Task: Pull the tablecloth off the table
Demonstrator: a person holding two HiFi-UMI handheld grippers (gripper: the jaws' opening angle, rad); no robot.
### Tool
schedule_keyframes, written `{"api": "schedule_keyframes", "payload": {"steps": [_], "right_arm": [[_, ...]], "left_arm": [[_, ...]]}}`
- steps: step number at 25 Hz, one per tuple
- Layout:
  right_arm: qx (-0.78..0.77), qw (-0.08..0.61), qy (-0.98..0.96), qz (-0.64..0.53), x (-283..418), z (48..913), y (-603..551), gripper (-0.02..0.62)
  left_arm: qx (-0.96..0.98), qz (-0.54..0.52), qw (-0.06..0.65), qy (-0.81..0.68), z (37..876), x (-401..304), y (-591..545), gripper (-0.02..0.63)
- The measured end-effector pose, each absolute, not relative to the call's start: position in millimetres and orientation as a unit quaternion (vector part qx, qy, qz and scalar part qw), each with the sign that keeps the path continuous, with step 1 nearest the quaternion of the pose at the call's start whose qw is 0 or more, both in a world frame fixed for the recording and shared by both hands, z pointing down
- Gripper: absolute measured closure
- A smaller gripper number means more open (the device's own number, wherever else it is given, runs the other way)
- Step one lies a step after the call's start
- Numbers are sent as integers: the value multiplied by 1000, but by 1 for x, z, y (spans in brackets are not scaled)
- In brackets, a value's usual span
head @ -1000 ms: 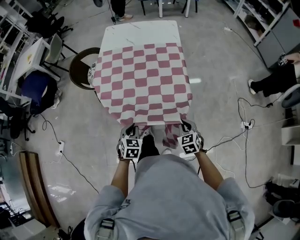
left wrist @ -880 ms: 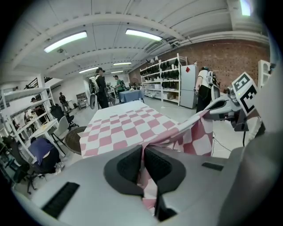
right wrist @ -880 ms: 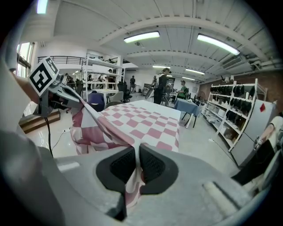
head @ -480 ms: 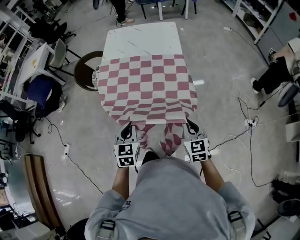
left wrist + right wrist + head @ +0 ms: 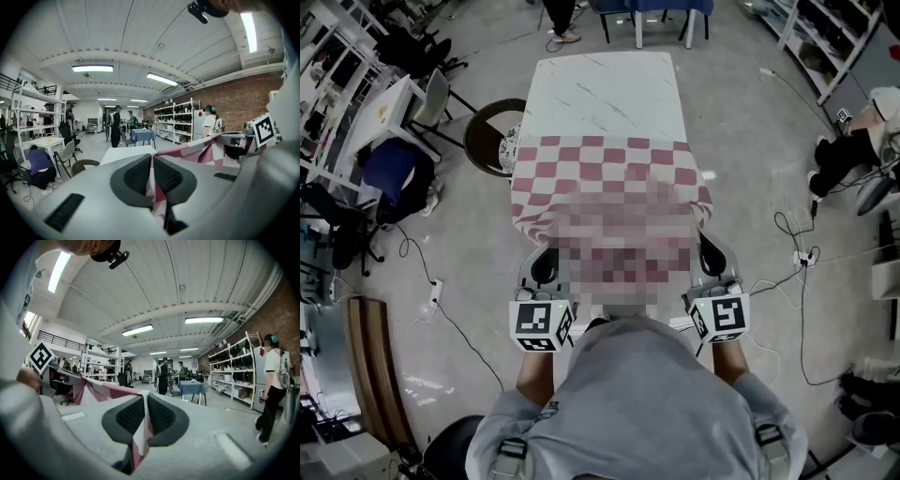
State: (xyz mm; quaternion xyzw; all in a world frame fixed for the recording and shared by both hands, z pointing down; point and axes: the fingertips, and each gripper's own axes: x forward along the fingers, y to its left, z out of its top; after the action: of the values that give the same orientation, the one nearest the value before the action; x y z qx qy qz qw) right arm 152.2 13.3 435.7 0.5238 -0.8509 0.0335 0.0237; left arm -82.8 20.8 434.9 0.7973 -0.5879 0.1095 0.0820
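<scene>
A pink-and-white checked tablecloth [image 5: 605, 171] covers the near part of a white marble-look table [image 5: 605, 89], whose far part is bare. The cloth's near edge hangs toward me, partly under a mosaic patch. My left gripper [image 5: 546, 267] is shut on the cloth's near left corner, and my right gripper [image 5: 711, 258] is shut on the near right corner. In the left gripper view the cloth [image 5: 206, 150] is pinched between the pads of the left gripper [image 5: 152, 174]. In the right gripper view the cloth [image 5: 105, 392] runs into the shut jaws of the right gripper [image 5: 145, 417].
A round dark stool [image 5: 492, 141] stands at the table's left side. A white chair [image 5: 431, 94] and desks are farther left. Cables [image 5: 792, 239] lie on the floor to the right, near a seated person [image 5: 853, 150]. A blue-covered table [image 5: 192, 387] and shelves stand beyond.
The cloth has slid toward me, baring more of the table's far end. Both grippers have drawn back toward my body and a little apart, still clamped on the corners.
</scene>
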Motion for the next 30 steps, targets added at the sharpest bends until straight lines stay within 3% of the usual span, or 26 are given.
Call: {"api": "schedule_keyframes", "payload": {"steps": [8,30], "right_arm": [[521,-35,-853,9,141,381,28,581],[530,-107,-840,49,113,354,41,581]], "left_arm": [[806,57,68,-585,387,-97,36,595],[787,-32,68,-612,353,-131,42,594]]}}
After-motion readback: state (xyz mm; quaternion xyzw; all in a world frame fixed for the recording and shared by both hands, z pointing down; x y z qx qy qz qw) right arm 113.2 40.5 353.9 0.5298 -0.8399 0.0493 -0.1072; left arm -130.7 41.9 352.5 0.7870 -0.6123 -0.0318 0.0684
